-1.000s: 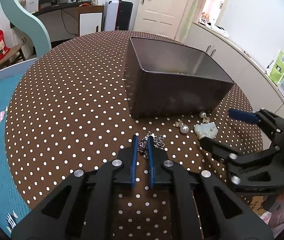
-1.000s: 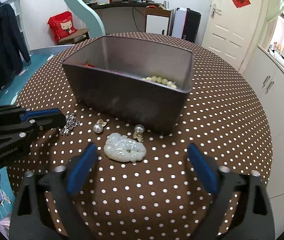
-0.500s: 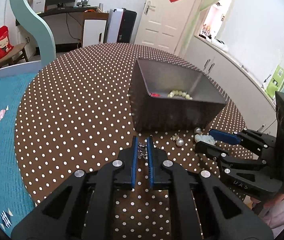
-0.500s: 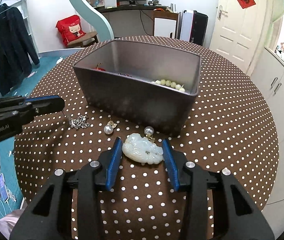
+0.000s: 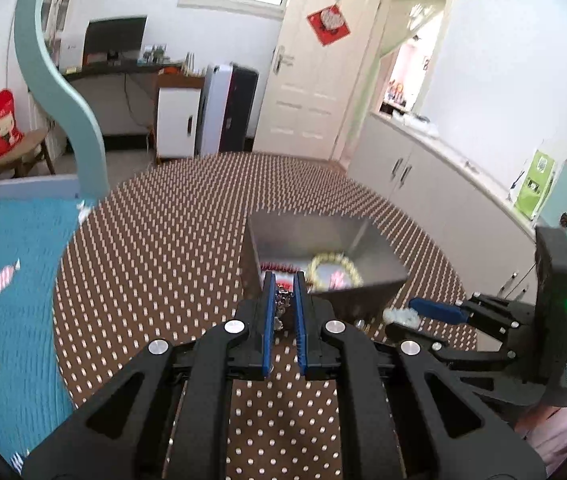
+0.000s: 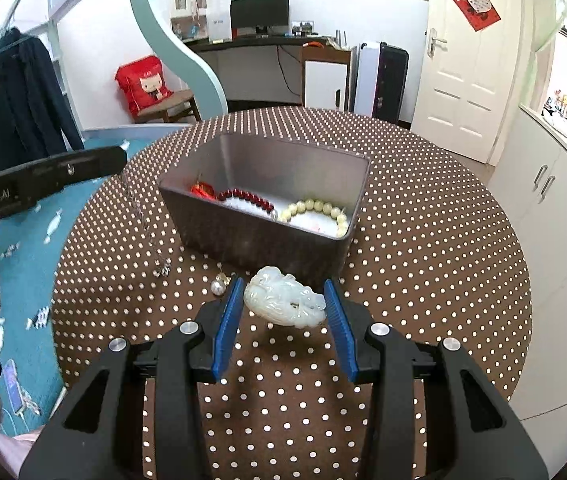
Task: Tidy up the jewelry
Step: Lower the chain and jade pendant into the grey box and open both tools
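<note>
Above the round polka-dot table (image 6: 423, 216), near its front edge, both grippers are raised with jewelry. The left gripper (image 5: 283, 294) has its blue pads closed on a silver chain (image 6: 145, 224); in the right wrist view the chain hangs slack from the tips, its lower end dangling near the cloth, to the left of the gray metal box (image 6: 267, 236). The chain looks light, limp and likely to swing or snag, so a pinch on a bunched part seems safest. The right gripper (image 6: 283, 304) has its jaws clamped on a pale jade carving (image 6: 283, 300), held by its two ends just in front of the box's near wall. The carving looks hard, smooth, fairly heavy and chippable, so a firm hold across its broad ends and a gentle set-down seem wise. Inside the box lie a red bead bracelet (image 6: 245, 198) and a cream bead bracelet (image 6: 317, 210). A pearl earring (image 6: 218, 287) rests on the table just left of the right gripper.
</note>
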The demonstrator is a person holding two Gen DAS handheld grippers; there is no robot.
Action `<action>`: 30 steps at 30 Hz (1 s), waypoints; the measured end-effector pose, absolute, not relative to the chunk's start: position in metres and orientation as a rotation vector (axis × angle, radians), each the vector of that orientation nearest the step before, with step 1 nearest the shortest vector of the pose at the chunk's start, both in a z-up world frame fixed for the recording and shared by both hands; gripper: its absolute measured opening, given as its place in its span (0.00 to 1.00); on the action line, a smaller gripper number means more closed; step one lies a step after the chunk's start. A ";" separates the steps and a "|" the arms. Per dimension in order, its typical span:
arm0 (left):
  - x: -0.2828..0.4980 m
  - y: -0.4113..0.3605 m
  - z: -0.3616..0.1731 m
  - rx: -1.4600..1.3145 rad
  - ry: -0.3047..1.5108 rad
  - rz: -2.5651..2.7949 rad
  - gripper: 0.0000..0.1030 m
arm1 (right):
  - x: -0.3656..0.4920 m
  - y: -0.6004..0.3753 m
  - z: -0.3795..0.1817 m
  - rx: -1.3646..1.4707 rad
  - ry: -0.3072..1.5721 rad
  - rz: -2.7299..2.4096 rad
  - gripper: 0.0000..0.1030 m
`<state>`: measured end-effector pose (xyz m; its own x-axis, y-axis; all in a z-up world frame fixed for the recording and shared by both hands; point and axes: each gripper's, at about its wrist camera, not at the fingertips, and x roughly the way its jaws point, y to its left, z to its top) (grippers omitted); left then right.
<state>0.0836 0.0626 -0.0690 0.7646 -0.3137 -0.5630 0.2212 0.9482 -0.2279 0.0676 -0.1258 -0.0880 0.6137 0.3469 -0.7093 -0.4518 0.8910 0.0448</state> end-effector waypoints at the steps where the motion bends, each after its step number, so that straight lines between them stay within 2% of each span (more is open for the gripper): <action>1: 0.084 0.064 -0.063 -0.154 0.624 -0.295 0.08 | 0.067 -0.126 -0.086 -0.144 0.781 0.460 0.38; 18: 0.104 0.055 0.002 -0.127 0.484 -0.342 0.08 | 0.090 -0.126 -0.045 -0.149 0.667 0.421 0.38; 30: 0.146 0.039 -0.010 -0.153 0.531 -0.377 0.08 | 0.114 -0.131 -0.051 -0.111 0.699 0.408 0.38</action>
